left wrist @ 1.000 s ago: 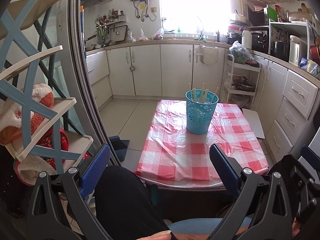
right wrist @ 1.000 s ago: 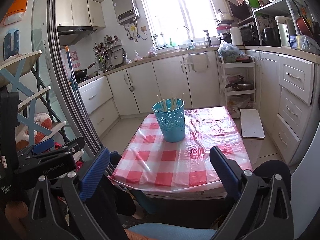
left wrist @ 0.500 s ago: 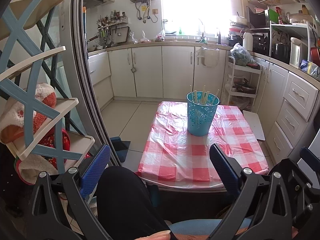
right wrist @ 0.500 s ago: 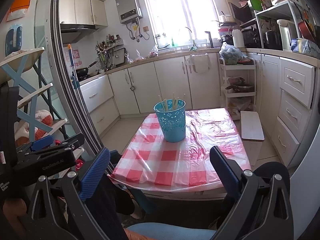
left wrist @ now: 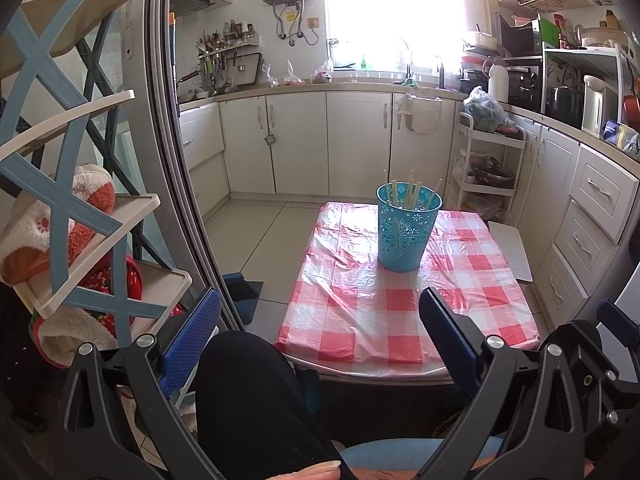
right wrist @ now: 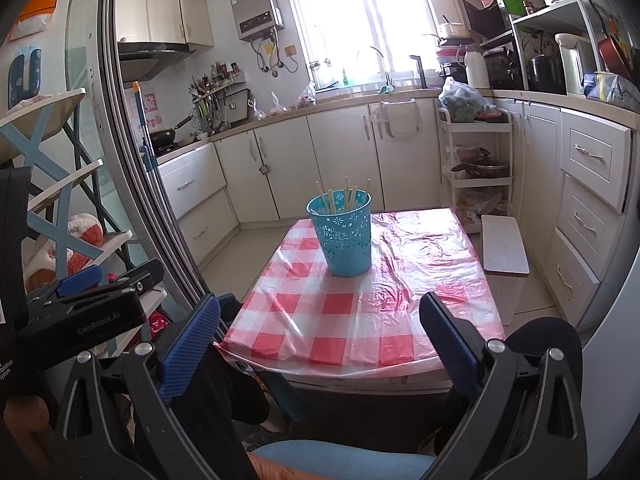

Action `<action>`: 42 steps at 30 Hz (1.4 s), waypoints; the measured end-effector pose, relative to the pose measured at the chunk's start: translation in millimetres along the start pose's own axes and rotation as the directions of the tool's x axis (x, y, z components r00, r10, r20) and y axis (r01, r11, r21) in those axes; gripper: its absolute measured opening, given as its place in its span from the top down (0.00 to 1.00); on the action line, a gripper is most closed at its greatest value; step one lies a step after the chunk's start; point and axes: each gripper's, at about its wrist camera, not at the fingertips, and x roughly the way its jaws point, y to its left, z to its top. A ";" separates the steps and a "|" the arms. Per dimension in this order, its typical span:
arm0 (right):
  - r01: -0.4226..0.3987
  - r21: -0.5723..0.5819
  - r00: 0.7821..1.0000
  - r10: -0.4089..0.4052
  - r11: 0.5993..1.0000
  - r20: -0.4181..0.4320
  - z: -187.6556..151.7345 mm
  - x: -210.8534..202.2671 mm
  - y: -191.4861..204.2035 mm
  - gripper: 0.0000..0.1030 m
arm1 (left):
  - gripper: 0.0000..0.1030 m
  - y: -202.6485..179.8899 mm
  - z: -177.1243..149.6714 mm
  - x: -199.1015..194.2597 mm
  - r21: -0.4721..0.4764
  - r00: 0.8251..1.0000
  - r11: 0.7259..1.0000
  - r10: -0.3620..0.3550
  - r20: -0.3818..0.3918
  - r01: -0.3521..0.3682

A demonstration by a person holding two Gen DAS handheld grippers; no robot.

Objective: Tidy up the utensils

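A turquoise perforated cup [left wrist: 406, 232] [right wrist: 343, 234] stands on the far half of a low table [left wrist: 360, 320] [right wrist: 420, 280] covered with a red-and-white checked cloth. Several pale chopsticks [left wrist: 412, 192] [right wrist: 348, 198] stick up out of it. My left gripper [left wrist: 320, 316] hangs open in front of the table's near edge, above a person's dark-clad knee, with nothing between its blue pads. My right gripper [right wrist: 320, 320] is also open and empty, held short of the near edge. The left gripper's body [right wrist: 80, 312] shows at the left of the right wrist view.
A blue-and-cream shelf rack [left wrist: 72, 200] with plush items stands at the left behind a sliding door frame [left wrist: 176, 160]. White kitchen cabinets [left wrist: 320, 140] line the back and right. A white stool [right wrist: 504, 248] sits right of the table, a trolley [right wrist: 476, 168] behind it.
Both views have drifted slightly, the cup sitting a little further right and lower in the frame. The grippers stay open and nothing on the table has moved.
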 end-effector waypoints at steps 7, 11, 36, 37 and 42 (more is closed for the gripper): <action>0.000 0.000 1.000 0.000 1.000 0.001 -0.1 0.0 0.3 0.07 | 0.07 0.2 -0.4 0.2 0.003 1.000 1.000 0.000 0.000 0.000; 0.000 0.001 1.000 0.000 1.000 -0.001 -0.8 0.4 0.2 0.07 | 0.07 -0.9 -3.0 1.8 0.007 1.000 1.000 0.002 -0.003 -0.002; 0.006 0.001 0.998 -0.006 1.000 -0.056 -13.2 24.7 -3.9 0.07 | 0.07 -1.7 -5.2 55.6 -0.035 0.989 0.999 -0.034 -0.144 0.030; 0.010 -0.001 0.998 -0.010 1.000 -0.060 -12.0 29.4 -5.9 0.07 | 0.07 -3.7 -5.1 61.7 -0.024 0.989 0.999 -0.031 -0.145 0.028; 0.059 0.009 0.995 -0.058 0.998 -0.076 -2.0 60.9 -22.6 0.07 | 0.07 -17.5 5.7 91.3 0.041 0.992 0.999 0.011 -0.128 -0.006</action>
